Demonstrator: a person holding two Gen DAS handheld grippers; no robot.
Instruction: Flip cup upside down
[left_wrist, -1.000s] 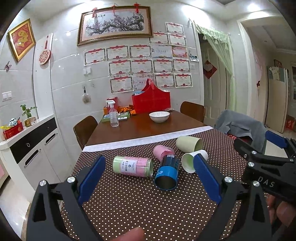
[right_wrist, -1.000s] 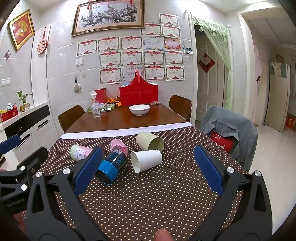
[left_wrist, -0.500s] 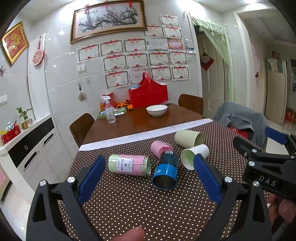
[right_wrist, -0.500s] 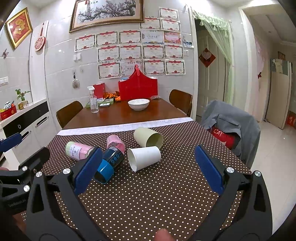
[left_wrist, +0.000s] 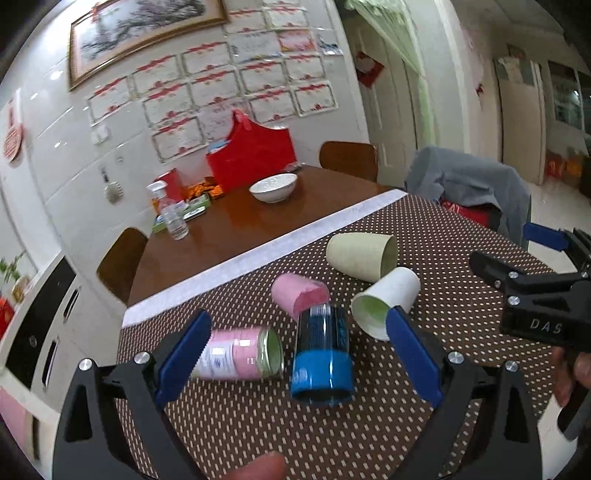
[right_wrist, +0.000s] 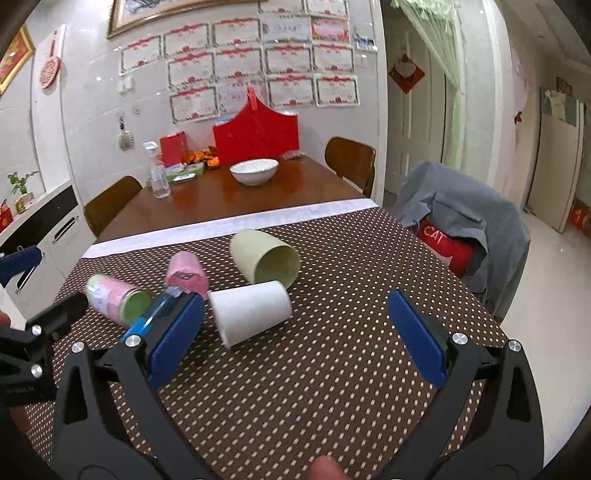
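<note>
- so, lower frame of each wrist view: left gripper (left_wrist: 299, 360) and right gripper (right_wrist: 295, 338) both spread wide, holding nothing; the approach step, i judge, no cup grasped yet.
- mid-frame on the dotted tablecloth (right_wrist: 332, 387): five vessels, all on their sides. blue cup (left_wrist: 321, 362) sits between the left fingers; white paper cup (right_wrist: 251, 314) between the right ones.
- beside them: one labelled can (left_wrist: 240, 354), one pink cup (left_wrist: 299, 295), one green cup (right_wrist: 266, 258).
- next, likely: close across a cup's wall, lift, turn mouth-down.
- upper centre: one white bowl (right_wrist: 254, 171).
</note>
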